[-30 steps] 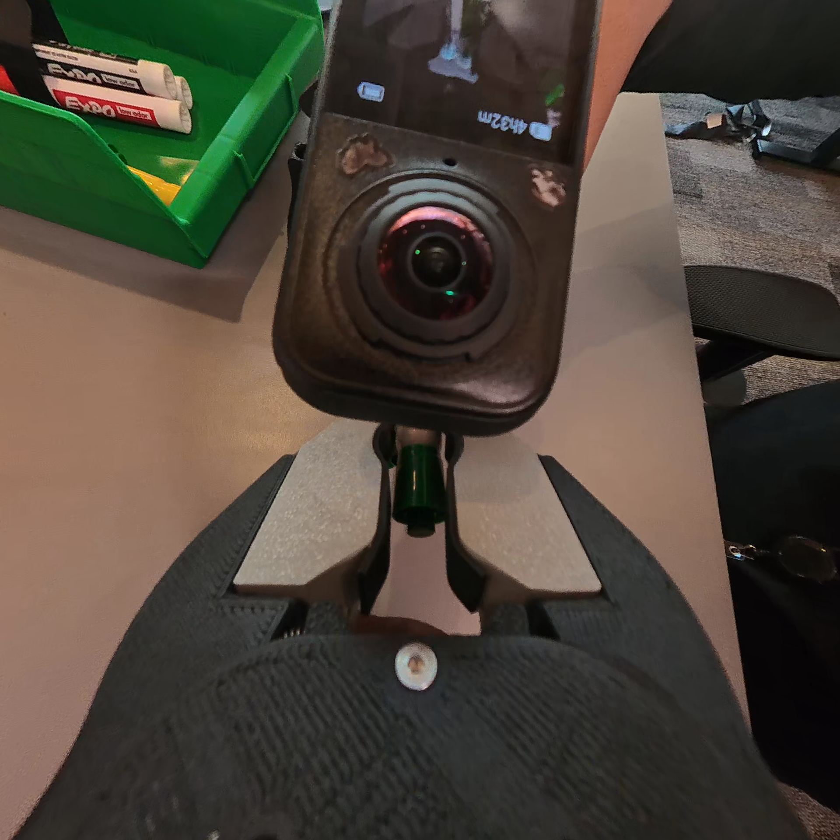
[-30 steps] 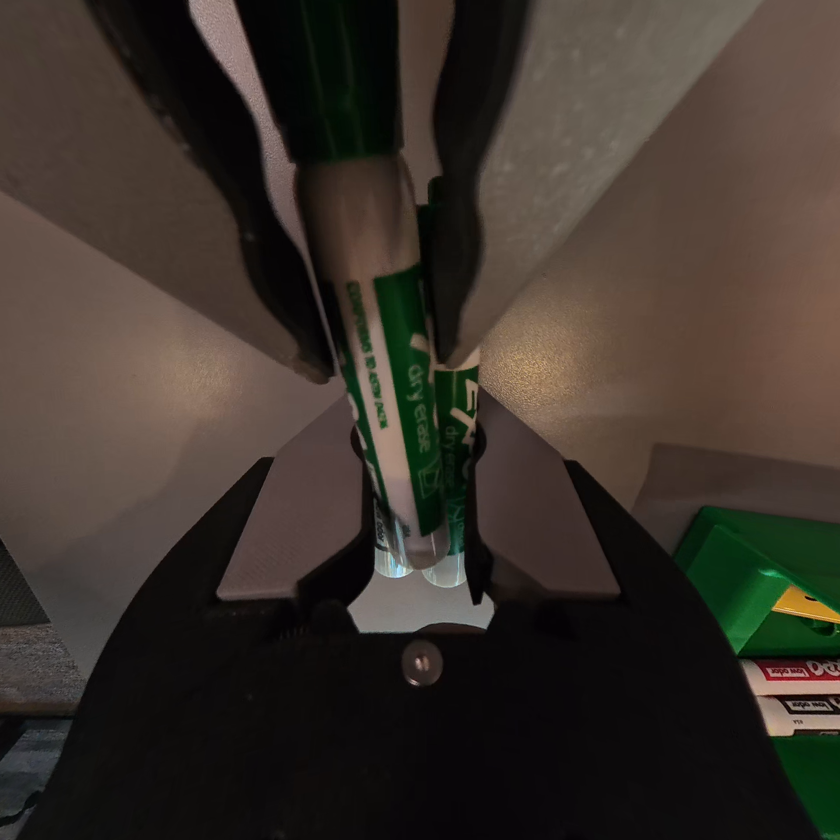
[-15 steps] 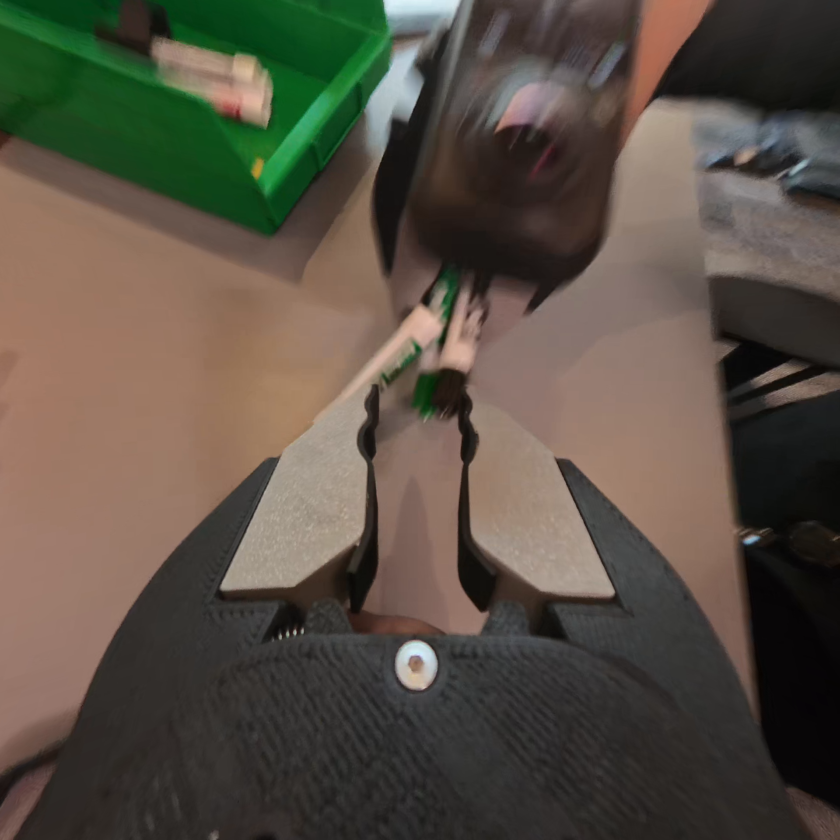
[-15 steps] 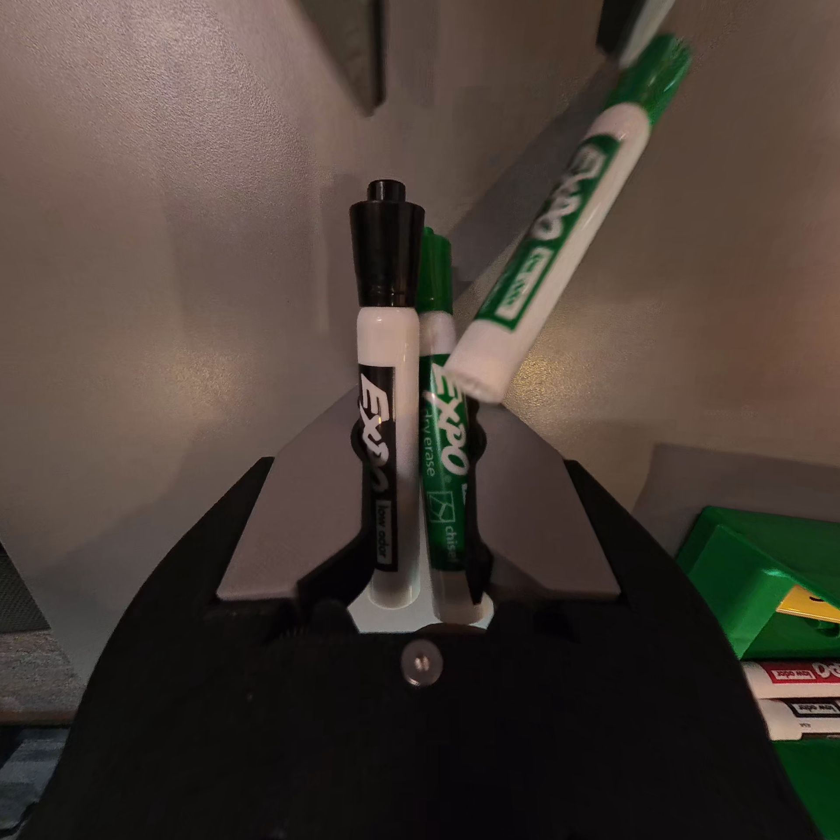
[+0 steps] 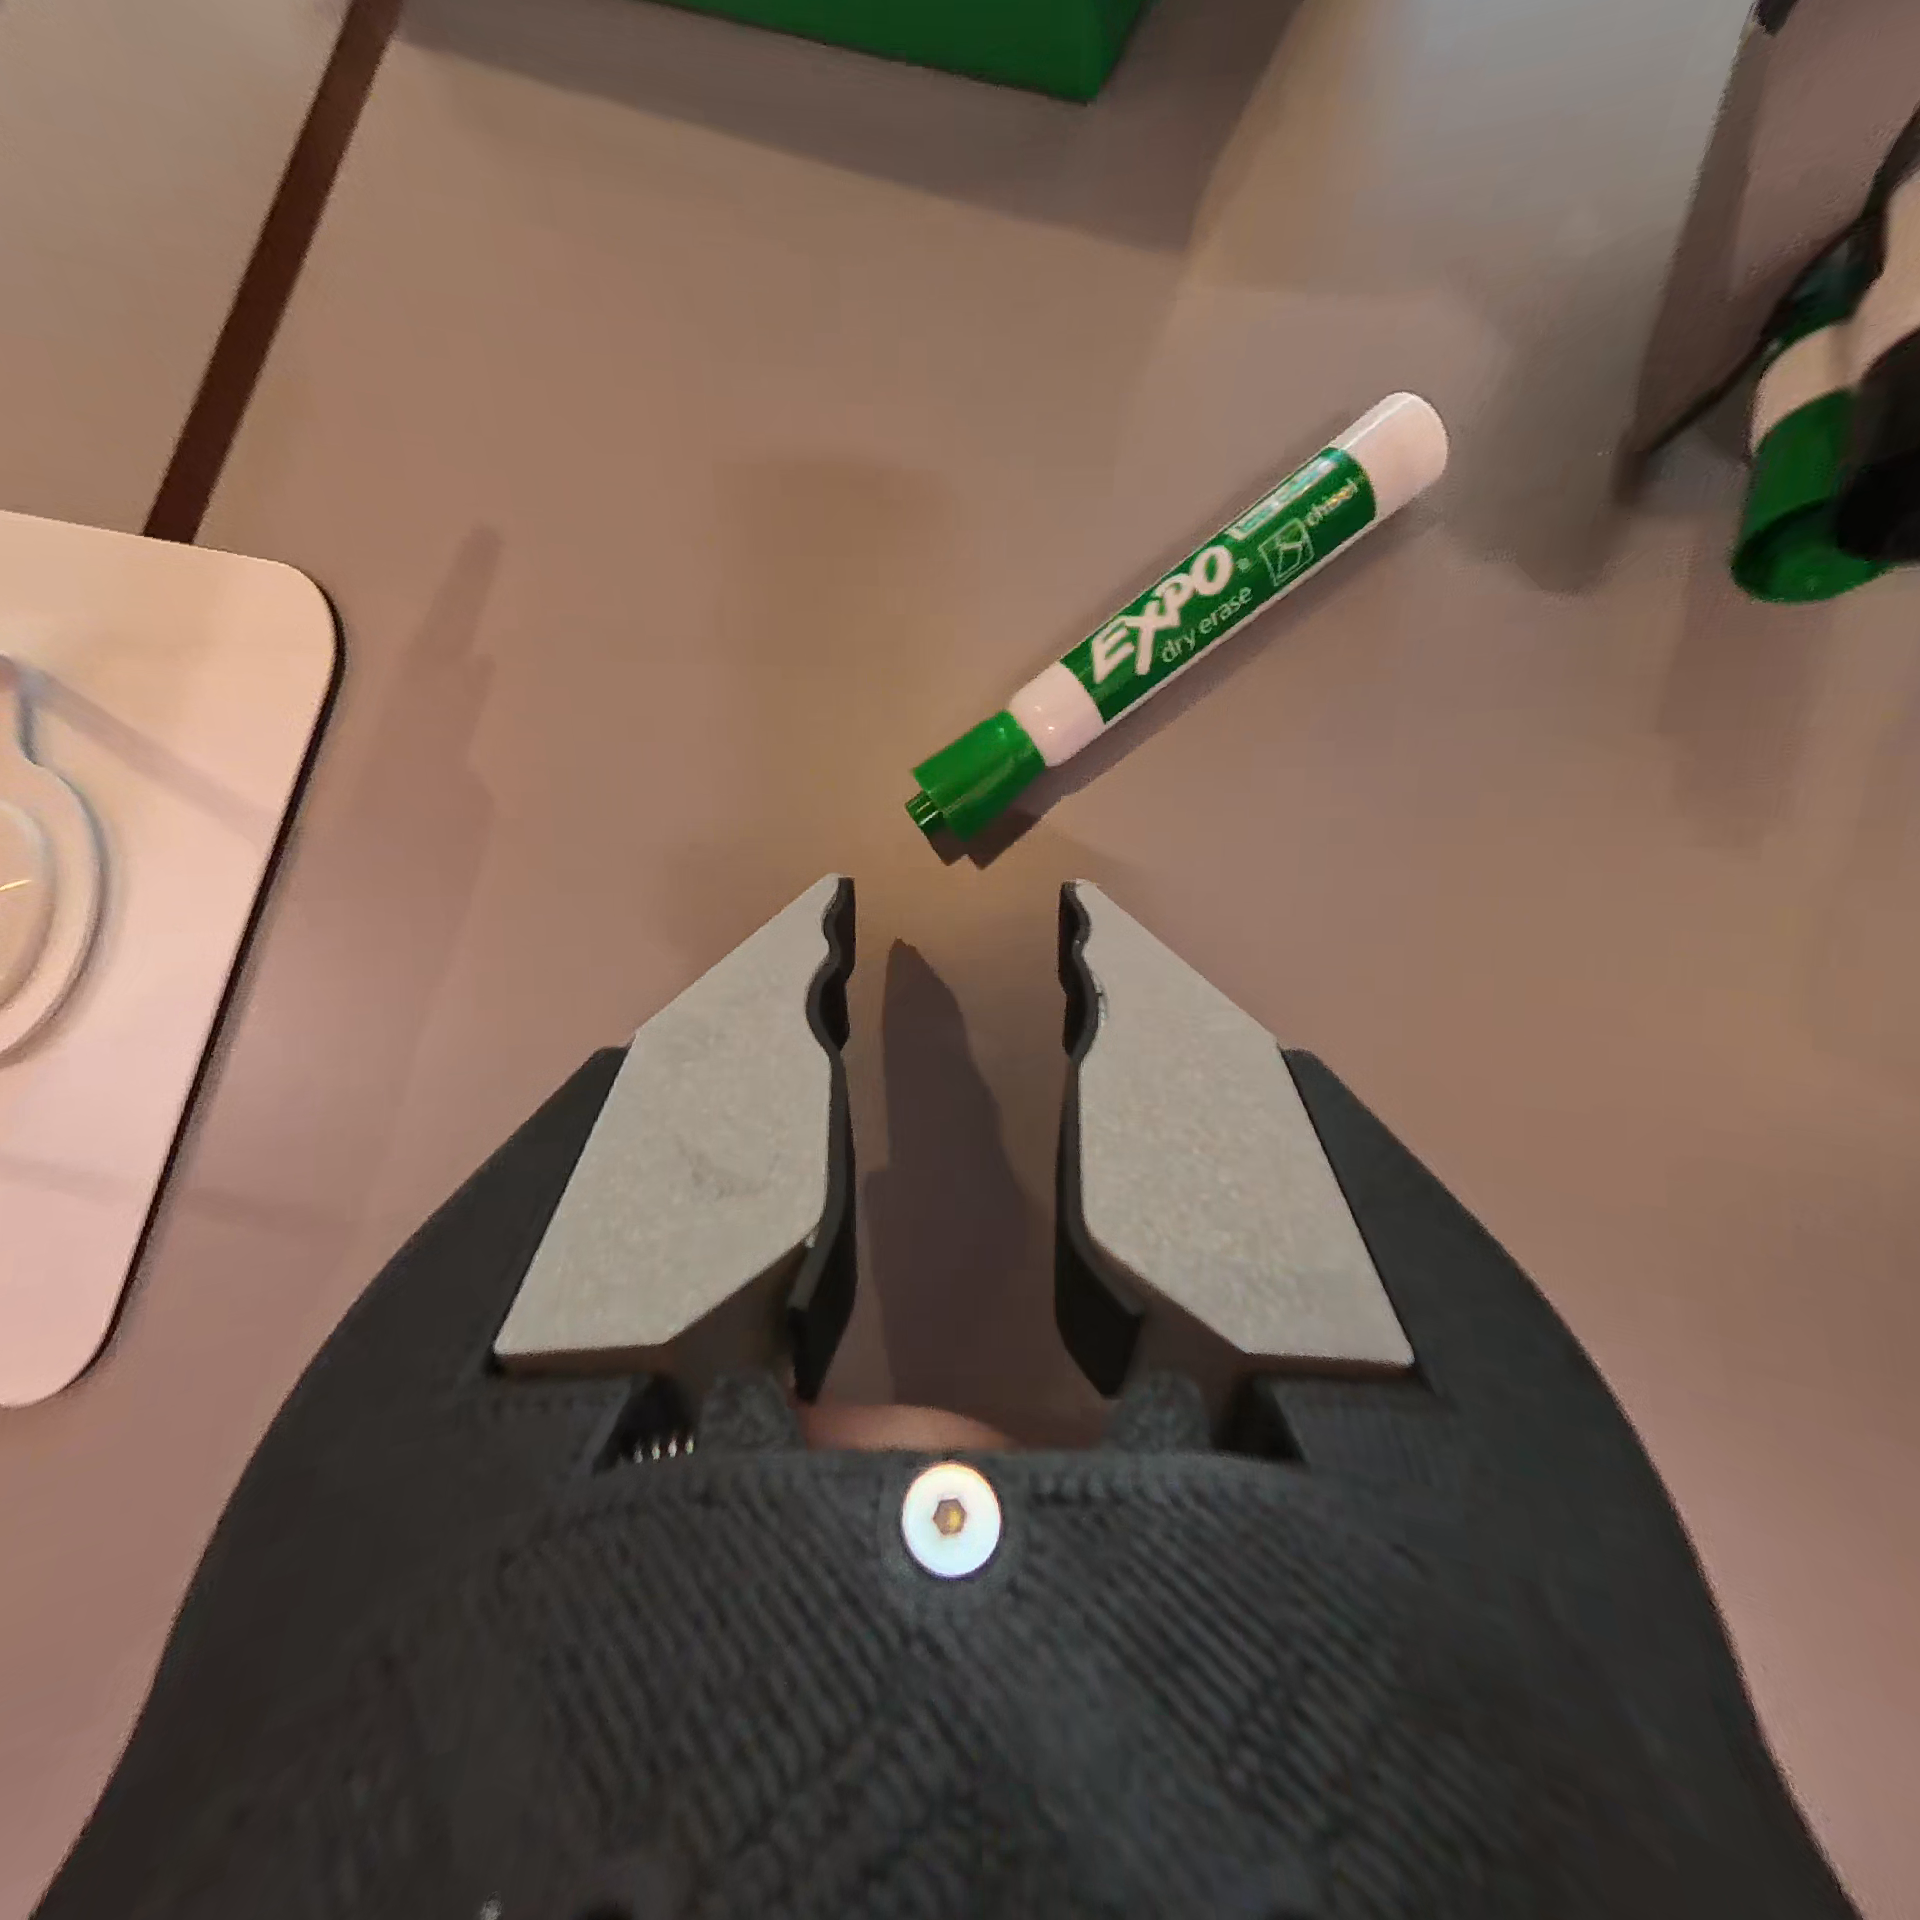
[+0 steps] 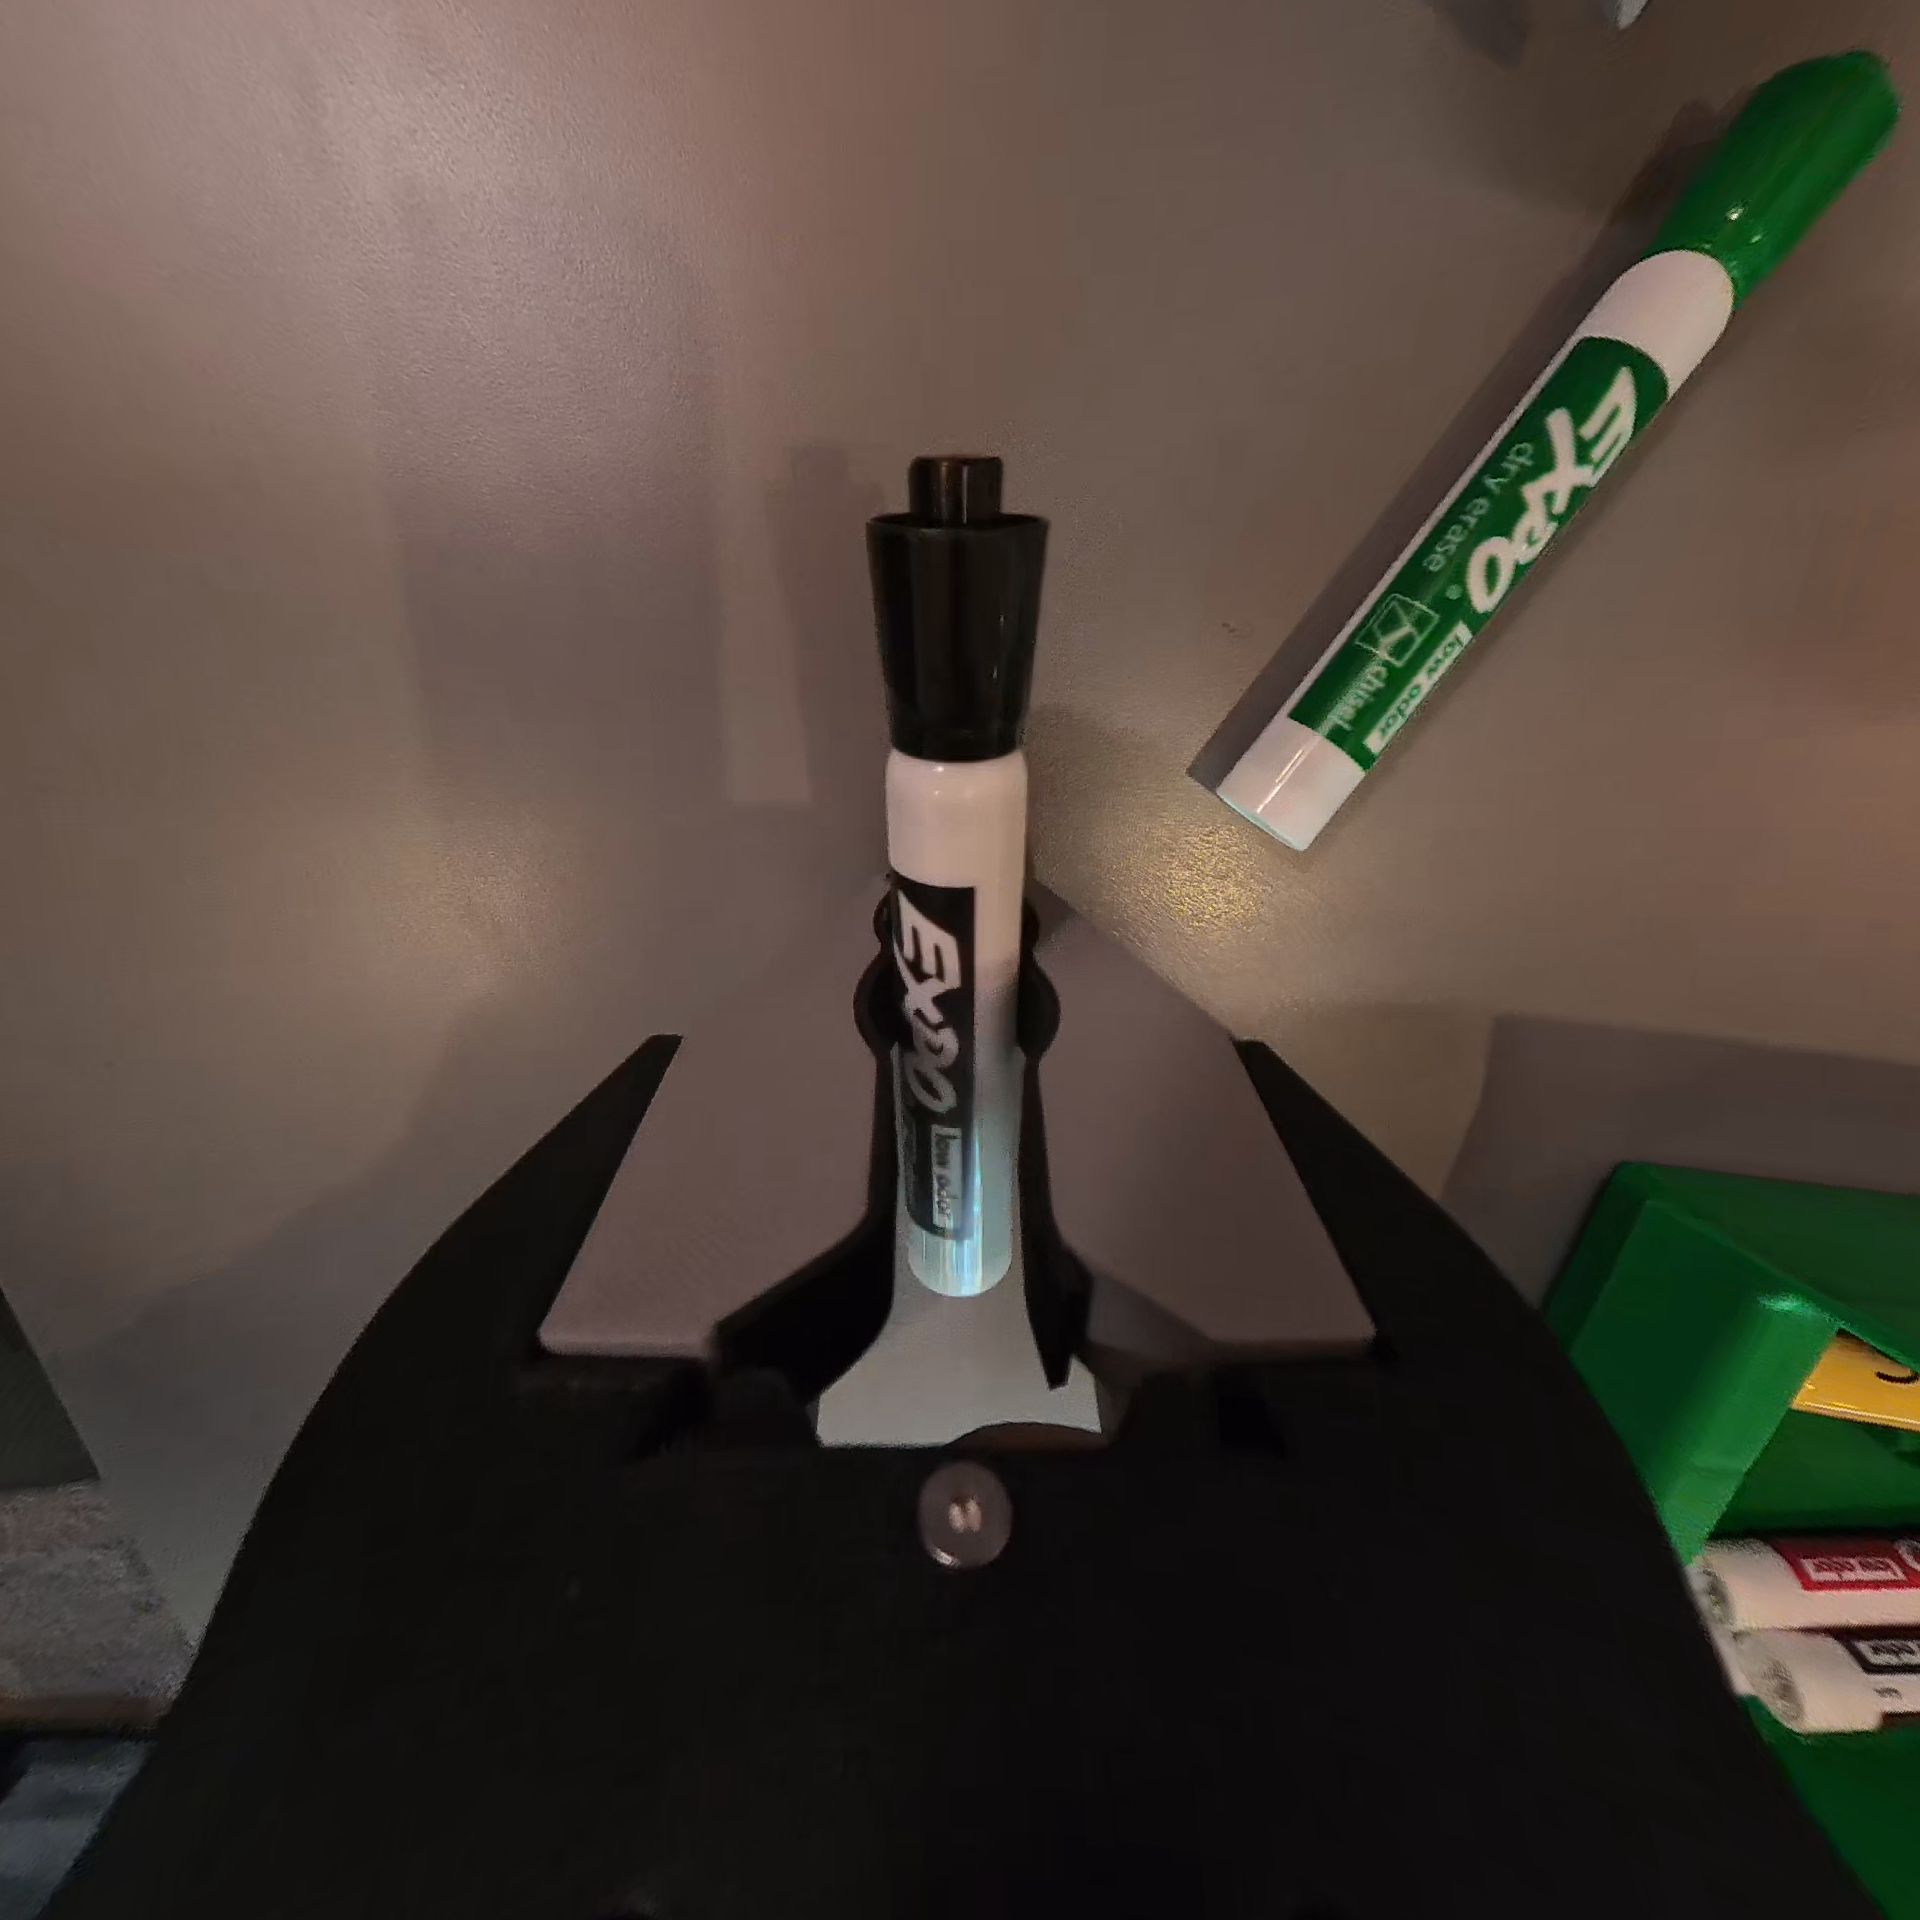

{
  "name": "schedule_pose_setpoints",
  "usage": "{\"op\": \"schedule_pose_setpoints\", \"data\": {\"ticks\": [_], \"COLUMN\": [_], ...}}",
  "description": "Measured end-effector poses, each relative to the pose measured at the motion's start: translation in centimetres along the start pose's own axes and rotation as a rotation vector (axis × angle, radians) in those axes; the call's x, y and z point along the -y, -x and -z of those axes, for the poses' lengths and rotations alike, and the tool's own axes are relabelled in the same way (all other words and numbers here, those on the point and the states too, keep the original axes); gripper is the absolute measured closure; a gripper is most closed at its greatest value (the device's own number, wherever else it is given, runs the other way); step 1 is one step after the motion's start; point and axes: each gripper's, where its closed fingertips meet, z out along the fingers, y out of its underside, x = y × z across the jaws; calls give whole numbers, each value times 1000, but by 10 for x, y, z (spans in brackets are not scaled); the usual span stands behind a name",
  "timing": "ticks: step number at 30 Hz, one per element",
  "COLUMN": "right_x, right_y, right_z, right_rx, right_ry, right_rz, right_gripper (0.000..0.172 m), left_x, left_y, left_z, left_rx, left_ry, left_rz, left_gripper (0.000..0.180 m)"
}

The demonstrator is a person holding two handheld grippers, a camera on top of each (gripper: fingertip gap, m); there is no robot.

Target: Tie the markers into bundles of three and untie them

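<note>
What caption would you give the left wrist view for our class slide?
Open left gripper hovers empty over the table, just short of a green marker lying on it.

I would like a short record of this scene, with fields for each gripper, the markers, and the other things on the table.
left gripper: open, nothing between its fingers, just short of the green marker's cap
right gripper: shut on a black marker, which points forward along the fingers
green marker: lies loose on the table, at a slant
green bin: at the right edge of the right wrist view, with more markers inside
pale board: at the table's left side, rounded corners
</note>
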Motion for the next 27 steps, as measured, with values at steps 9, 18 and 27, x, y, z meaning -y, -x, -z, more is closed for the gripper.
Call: {"op": "schedule_pose_setpoints", "data": {"ticks": [9,18,27], "right_x": [1,5,28], "right_y": [-2,-2,-12], "right_z": [0,-1,-1], "right_rx": [7,-27,-60], "right_ry": [-37,-80,-473], "right_rz": [-16,-29,-82], "right_gripper": [156,156,157], "left_x": [12,37,44], "left_y": [2,-6,-20], "left_z": [-23,-47,-53], "left_rx": [35,-135,-188], "left_ry": [-14,-65,-135], "left_rz": [-51,-51,35], "left_gripper": [143,141,160]}}
